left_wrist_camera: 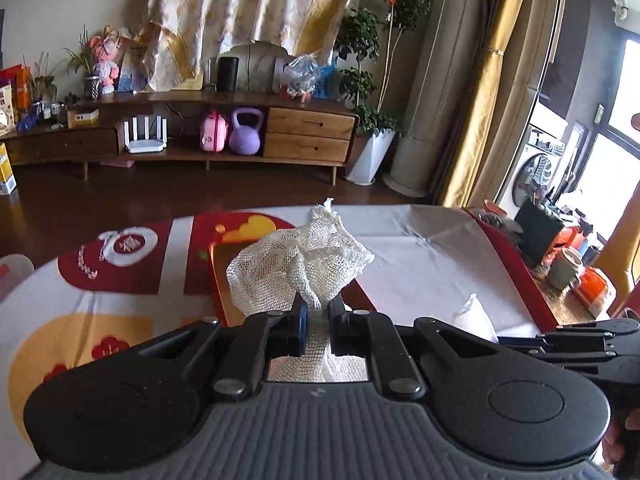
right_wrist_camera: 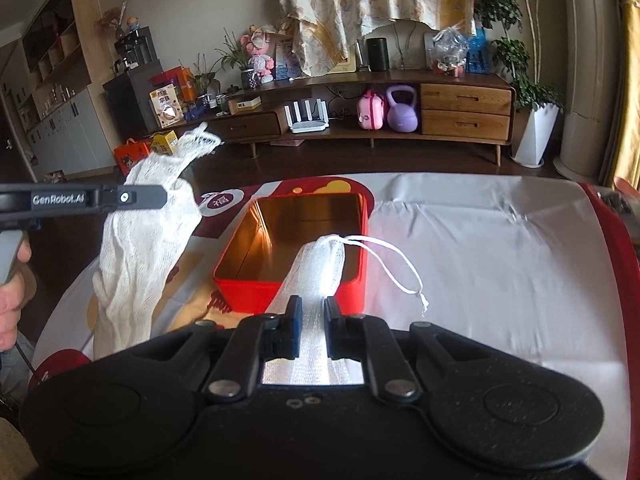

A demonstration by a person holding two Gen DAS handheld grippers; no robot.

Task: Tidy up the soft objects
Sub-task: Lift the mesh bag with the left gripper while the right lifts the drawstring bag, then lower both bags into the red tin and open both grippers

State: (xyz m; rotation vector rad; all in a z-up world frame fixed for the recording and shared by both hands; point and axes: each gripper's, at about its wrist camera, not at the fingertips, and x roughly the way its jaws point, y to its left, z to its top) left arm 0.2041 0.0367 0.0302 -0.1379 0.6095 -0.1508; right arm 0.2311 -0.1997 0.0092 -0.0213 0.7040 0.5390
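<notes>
The left tool (left_wrist_camera: 316, 308) is closed on a white mesh cloth (left_wrist_camera: 300, 268), its two black fingers pinching a gathered neck of the fabric while the rest bunches up loosely above and ahead of the tips. In the right wrist view the same cloth (right_wrist_camera: 148, 240) hangs from that tool (right_wrist_camera: 160, 197) in a long drape, held up off the tabletop just left of the red tin.

The right tool (right_wrist_camera: 312, 312) is likewise clamped on a second soft thing, a white mesh drawstring pouch (right_wrist_camera: 320, 268). The pouch stretches forward from the fingers, its tied end reaching over the near wall of the red tin (right_wrist_camera: 248, 292); its white cord (right_wrist_camera: 392, 260) loops out to the right and trails down over the cloth-covered tabletop.

The tin is open, rectangular, with a shiny gold interior and nothing visible inside. It stands on a tabletop (right_wrist_camera: 480, 260) spread with a white cover printed with red and yellow shapes.

Beyond, across a dark wooden floor, a long low wooden cabinet (right_wrist_camera: 464, 112) runs along the wall, carrying a purple kettlebell (right_wrist_camera: 401, 110) and a pink case (right_wrist_camera: 370, 111) in its open shelf.
</notes>
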